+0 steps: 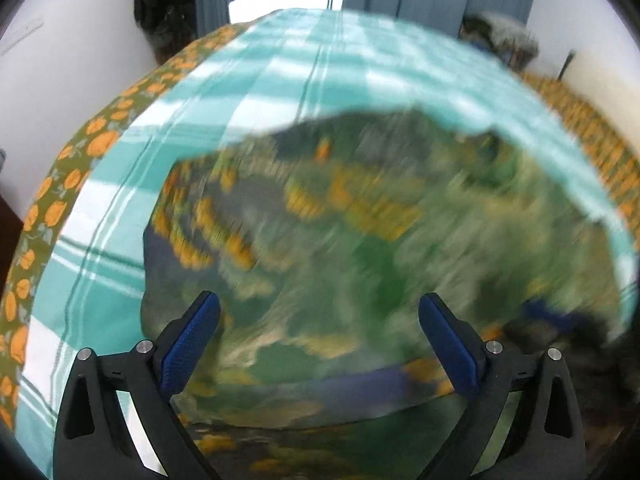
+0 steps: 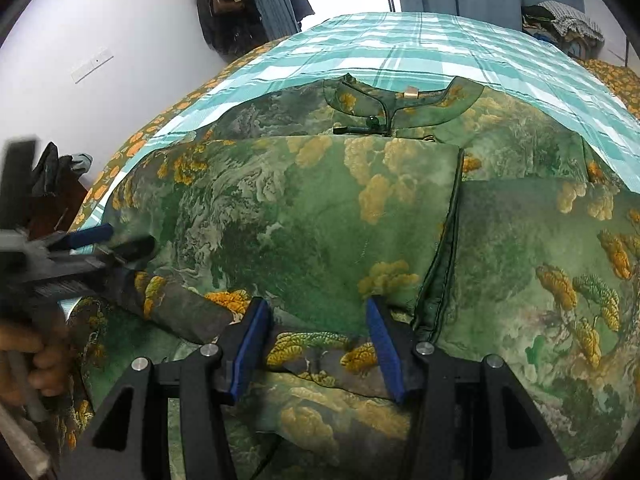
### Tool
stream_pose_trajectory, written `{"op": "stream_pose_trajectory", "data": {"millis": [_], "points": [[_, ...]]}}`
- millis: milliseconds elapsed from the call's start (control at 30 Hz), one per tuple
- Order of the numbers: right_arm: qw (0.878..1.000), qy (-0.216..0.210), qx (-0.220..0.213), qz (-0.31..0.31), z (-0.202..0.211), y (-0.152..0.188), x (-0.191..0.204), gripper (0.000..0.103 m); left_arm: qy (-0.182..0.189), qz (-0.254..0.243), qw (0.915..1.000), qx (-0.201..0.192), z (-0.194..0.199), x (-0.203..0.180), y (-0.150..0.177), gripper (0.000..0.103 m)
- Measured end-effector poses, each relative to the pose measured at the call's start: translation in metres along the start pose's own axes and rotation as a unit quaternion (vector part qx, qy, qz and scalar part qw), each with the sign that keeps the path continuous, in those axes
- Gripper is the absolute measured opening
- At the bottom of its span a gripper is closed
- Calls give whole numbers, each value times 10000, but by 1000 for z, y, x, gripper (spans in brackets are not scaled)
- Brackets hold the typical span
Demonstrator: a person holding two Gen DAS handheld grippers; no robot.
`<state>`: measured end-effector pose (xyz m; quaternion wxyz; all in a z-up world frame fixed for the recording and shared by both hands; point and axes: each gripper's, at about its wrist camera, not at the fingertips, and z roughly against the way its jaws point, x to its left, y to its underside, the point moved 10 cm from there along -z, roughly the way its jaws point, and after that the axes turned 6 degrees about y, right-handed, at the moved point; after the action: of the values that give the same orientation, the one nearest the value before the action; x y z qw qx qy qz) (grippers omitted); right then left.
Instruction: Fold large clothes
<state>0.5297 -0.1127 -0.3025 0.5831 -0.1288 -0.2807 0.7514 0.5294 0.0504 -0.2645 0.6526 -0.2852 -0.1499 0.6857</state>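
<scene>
Green brocade, printed with golden trees and pale clouds, is seen spread across a teal plaid bedsheet (image 2: 420,44): a large robe-like garment (image 2: 304,216) with a stand collar (image 2: 400,98) lying at the far end, away from both grippers. A panel has already been laid over the middle, its dark piped edge (image 2: 448,240) running from near the collar down toward the right gripper (image 2: 318,344).

The right gripper is shown with its blue pads (image 2: 248,354) about half apart, a dark fold of cloth lying between them; whether the pads press on it cannot be told. The left gripper (image 1: 320,344) is held with its fingers spread wide and nothing between them, over the garment's left side, its own view blurred. In the right wrist view it appears at the left edge, gripped by a hand (image 2: 24,364), just above the cloth near a rumpled dark strip (image 2: 180,304).

The garment's long axis is judged to run from the collar toward the viewer, so the loose hem lies nearest the fingers. The unfolded left flank is closer to the left gripper, which would likely be the one to take hold there, while the right gripper stands nearest the central fold.
</scene>
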Motion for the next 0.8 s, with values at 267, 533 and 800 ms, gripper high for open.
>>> {"op": "stream_pose_trajectory", "data": {"millis": [267,533,800], "points": [[10000,-1,-76,31,2,0,2,52,-115,60,9992,-384,-42,-3,-52,100],[9999,-45,-137,55,2,3,2,52,-175,226,9995,124,-104,24,-20,102],[9998,35,-179,113,3,2,2,52,-141,64,9998,125,-65,13,-8,102]]}}
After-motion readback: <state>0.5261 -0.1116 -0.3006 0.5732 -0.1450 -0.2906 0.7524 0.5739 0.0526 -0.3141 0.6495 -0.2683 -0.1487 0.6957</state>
